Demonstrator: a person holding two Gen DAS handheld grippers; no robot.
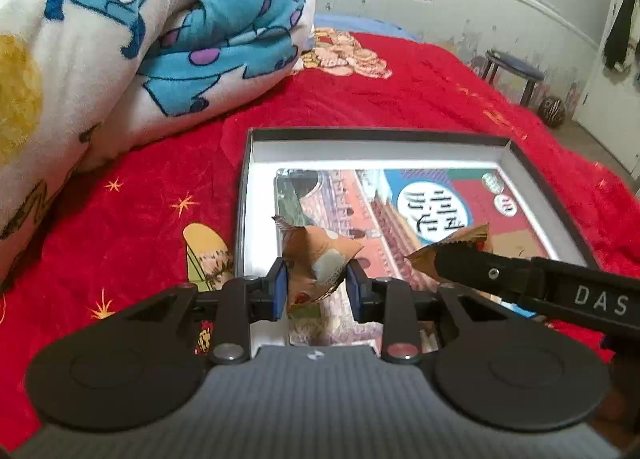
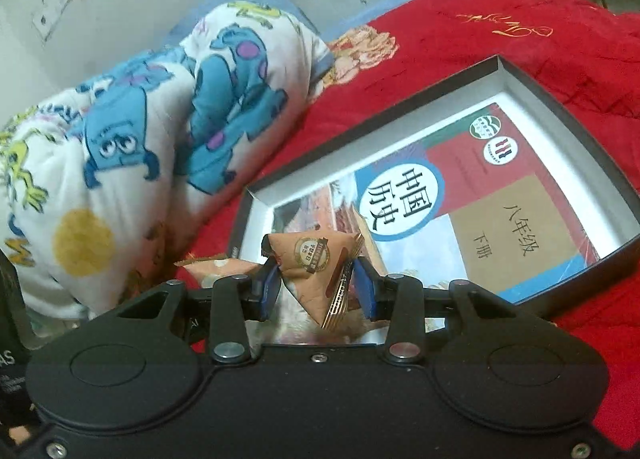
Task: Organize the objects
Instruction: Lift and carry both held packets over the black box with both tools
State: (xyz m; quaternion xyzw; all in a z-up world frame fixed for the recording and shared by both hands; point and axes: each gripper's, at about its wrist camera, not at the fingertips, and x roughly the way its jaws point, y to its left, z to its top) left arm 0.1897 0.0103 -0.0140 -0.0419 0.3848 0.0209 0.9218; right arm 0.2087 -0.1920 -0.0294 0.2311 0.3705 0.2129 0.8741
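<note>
We look down along each gripper's fingers, close over the bed, left wrist view facing the open box (image 1: 376,135) squarely, right wrist view tilted, both sharing the textbook (image 2: 460,195) and cartoon blanket (image 1: 160,19).

We see red bedspread (image 1: 360,99): plush cloth, faint sheen. Blanket (image 1: 160,19): soft fleece, matt. Box (image 1: 532,151): card, matt dark outside, smooth white inside. Book (image 2: 500,199) in box: glossy paper cover. Snack packets (image 1: 320,259) (image 2: 316,259): crinkled glossy foil-plastic. Left claw (image 1: 316,287), right claw (image 2: 316,291): matt black plastic, blue rubbery pads (image 1: 280,287), bare metal screws.
</note>
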